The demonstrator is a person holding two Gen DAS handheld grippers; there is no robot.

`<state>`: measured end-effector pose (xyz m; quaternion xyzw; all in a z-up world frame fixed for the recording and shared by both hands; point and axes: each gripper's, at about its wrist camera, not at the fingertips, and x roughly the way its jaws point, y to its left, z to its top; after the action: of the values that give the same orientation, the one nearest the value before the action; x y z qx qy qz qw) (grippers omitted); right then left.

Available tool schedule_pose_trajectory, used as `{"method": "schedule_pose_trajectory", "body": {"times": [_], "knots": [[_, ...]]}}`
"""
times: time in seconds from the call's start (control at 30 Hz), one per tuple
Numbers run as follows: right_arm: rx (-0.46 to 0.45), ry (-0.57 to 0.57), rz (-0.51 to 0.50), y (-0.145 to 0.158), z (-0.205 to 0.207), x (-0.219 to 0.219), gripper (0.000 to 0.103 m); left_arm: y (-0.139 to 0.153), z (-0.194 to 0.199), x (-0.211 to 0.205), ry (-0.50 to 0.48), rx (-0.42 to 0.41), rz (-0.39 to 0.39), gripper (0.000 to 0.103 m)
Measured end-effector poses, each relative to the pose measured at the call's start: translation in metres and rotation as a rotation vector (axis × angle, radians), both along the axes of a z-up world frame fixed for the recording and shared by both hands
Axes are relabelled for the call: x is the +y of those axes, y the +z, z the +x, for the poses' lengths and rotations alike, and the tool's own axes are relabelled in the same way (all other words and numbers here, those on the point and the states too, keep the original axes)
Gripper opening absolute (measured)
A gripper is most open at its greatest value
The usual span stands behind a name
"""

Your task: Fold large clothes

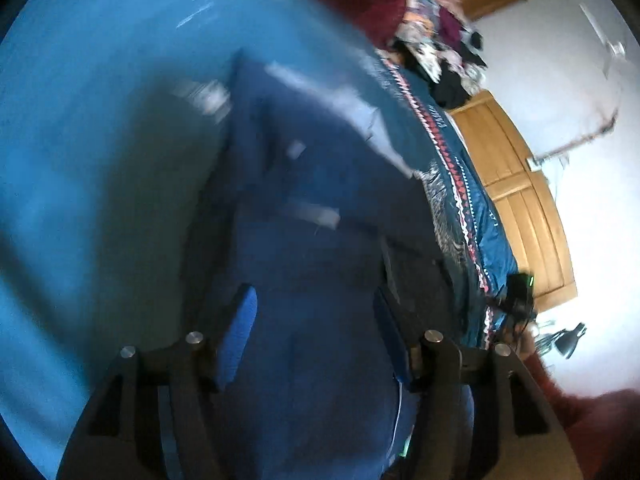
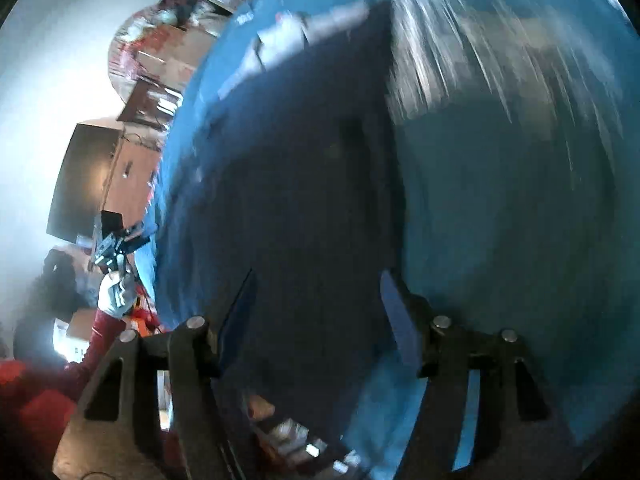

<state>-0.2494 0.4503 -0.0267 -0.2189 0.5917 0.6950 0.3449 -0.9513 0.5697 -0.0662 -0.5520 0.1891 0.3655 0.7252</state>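
Looking down both wrist cameras, I see a dark navy garment (image 1: 320, 208) spread on the blue bed cover (image 1: 100, 140), with both views smeared by motion. My left hand-held gripper (image 1: 316, 336) has its jaws spread wide, the cloth lying under and between them with nothing pinched. My right hand-held gripper (image 2: 318, 316) is likewise parted over the garment (image 2: 288, 184), gripping nothing that I can make out.

As for progress, I judge the fold to be somewhere in the middle. The garment reads as a fairly narrow, straight-edged slab, not a sprawl of sleeves or legs, which suggests at least one fold is in place, though the blur keeps me from counting layers. Pale patches near its far end (image 1: 304, 80) may be a label or lining; I cannot tell. Left to do, I think: a further fold across the length, then smoothing.

The long axis runs away from me in both views, from between the jaws toward the far end of the bed. In the left view the garment lies near the patterned bed border (image 1: 452, 168); a pile of other clothes (image 1: 436, 36) sits beyond it. Which end is collar or waist I cannot tell.
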Motion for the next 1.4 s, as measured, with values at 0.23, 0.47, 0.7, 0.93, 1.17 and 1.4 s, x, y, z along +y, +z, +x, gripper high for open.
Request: {"method": "schedule_pose_trajectory", "body": {"times": [0.23, 0.47, 0.7, 0.93, 1.17, 1.4], "knots": [[0.057, -0.130, -0.019, -0.040, 0.007, -0.078, 0.061, -0.042, -0.042, -0.099, 0.057, -0.006, -0.074, 0.064], [0.046, -0.099, 0.001, -0.031, -0.002, -0.102, 0.061, -0.038, -0.052, -0.132, 0.032, 0.007, -0.060, 0.065], [0.082, -0.103, -0.033, -0.043, -0.006, -0.105, 0.061, -0.042, -0.041, -0.136, -0.048, -0.011, -0.068, 0.065], [0.060, -0.051, -0.023, -0.043, -0.013, -0.116, 0.056, -0.050, 0.015, -0.125, -0.240, -0.030, -0.084, 0.063], [0.031, 0.019, -0.003, -0.044, -0.026, -0.125, 0.051, -0.052, 0.026, -0.112, -0.248, -0.070, -0.080, 0.057], [0.116, 0.055, -0.025, -0.062, -0.045, -0.110, 0.051, -0.055, 0.030, -0.111, -0.225, -0.085, -0.082, 0.055]]}}
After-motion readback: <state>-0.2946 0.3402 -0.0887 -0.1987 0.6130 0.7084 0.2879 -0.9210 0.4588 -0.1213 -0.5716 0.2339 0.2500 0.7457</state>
